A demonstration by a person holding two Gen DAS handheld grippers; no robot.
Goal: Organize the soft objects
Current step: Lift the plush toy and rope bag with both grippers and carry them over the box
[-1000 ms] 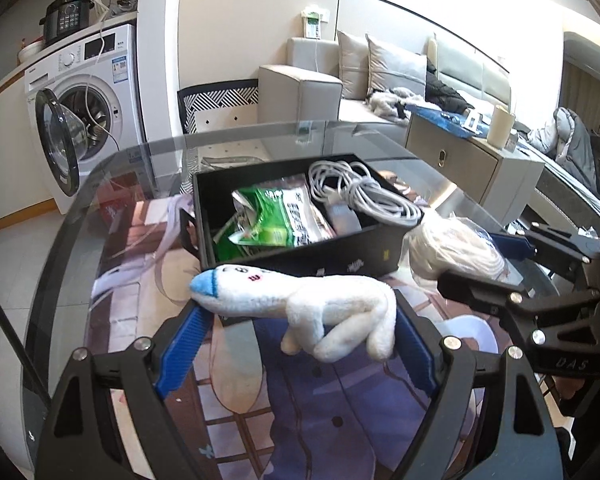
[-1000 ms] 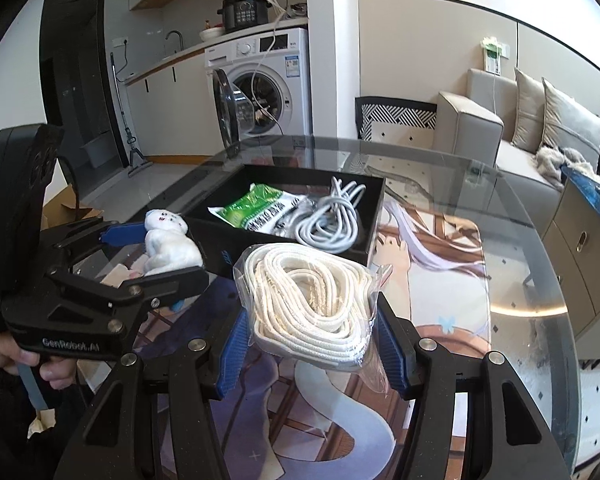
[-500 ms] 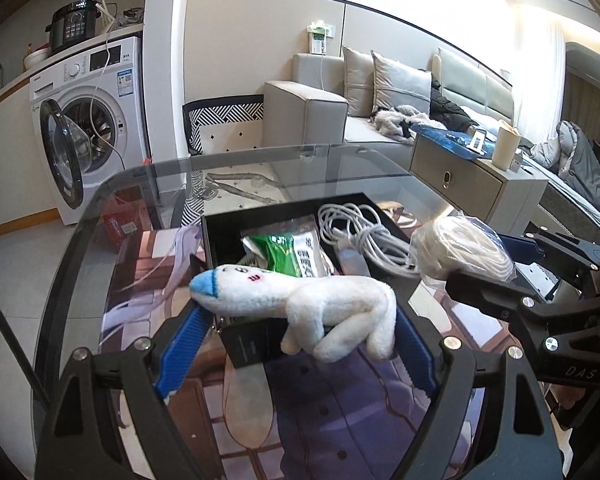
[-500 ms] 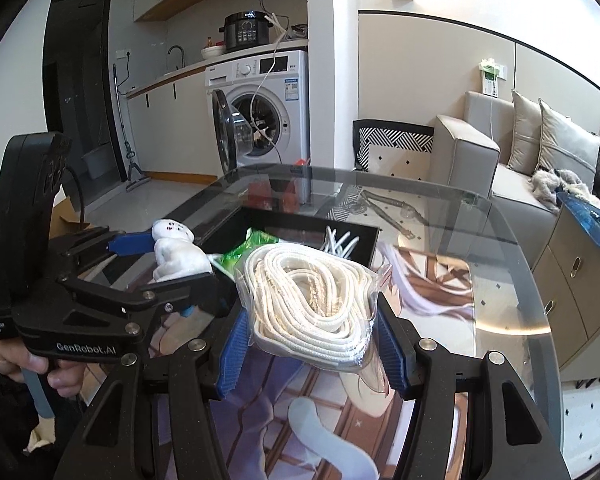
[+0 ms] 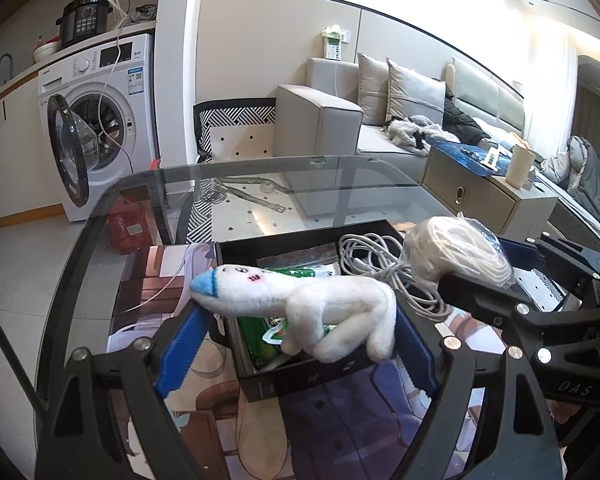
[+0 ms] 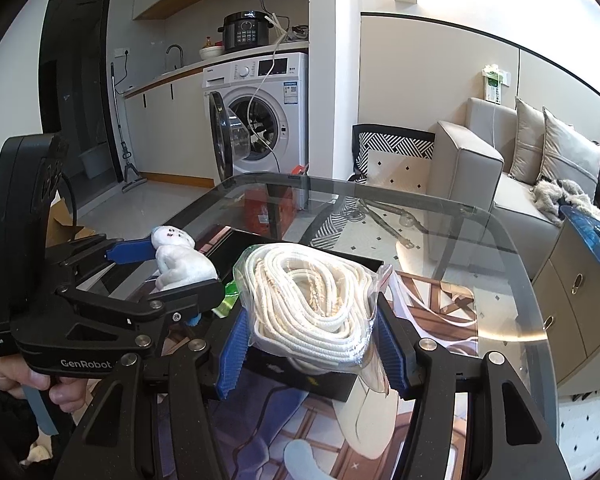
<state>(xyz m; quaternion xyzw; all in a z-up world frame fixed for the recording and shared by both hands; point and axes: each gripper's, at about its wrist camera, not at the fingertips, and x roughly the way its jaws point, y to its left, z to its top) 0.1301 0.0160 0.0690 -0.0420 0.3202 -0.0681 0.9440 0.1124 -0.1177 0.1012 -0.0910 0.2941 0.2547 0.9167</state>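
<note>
While the left gripper (image 5: 296, 344) pinches a white plush toy (image 5: 300, 304) crosswise between its blue pads (image 5: 180, 348), the toy hangs over the near left part of a black storage box (image 5: 300, 380) on the glass table (image 5: 100, 240). Its blue-tipped nose points left past the pad, and its limbs dangle toward the near wall of the box.

Just to the right, the right gripper (image 6: 312, 348) is pressed onto a clear bag of coiled white rope (image 6: 312, 300), held above the same box.

Only the left wrist view looks down into the box: a green packet (image 5: 264, 328) lies under the toy, and a coil of grey cable (image 5: 380, 264) fills the far right part. From the right wrist view the rope bag covers nearly all of that, leaving a sliver of green and the far rim of the box.

That right view alone shows the person's fingers (image 6: 60, 392) around the left gripper's handle, at near left.

Beyond the table, both views show a washing machine (image 5: 96, 120) with its door open, a pressure cooker (image 5: 86, 14) on top of it and a grey sofa (image 5: 340, 120) to the right.
</note>
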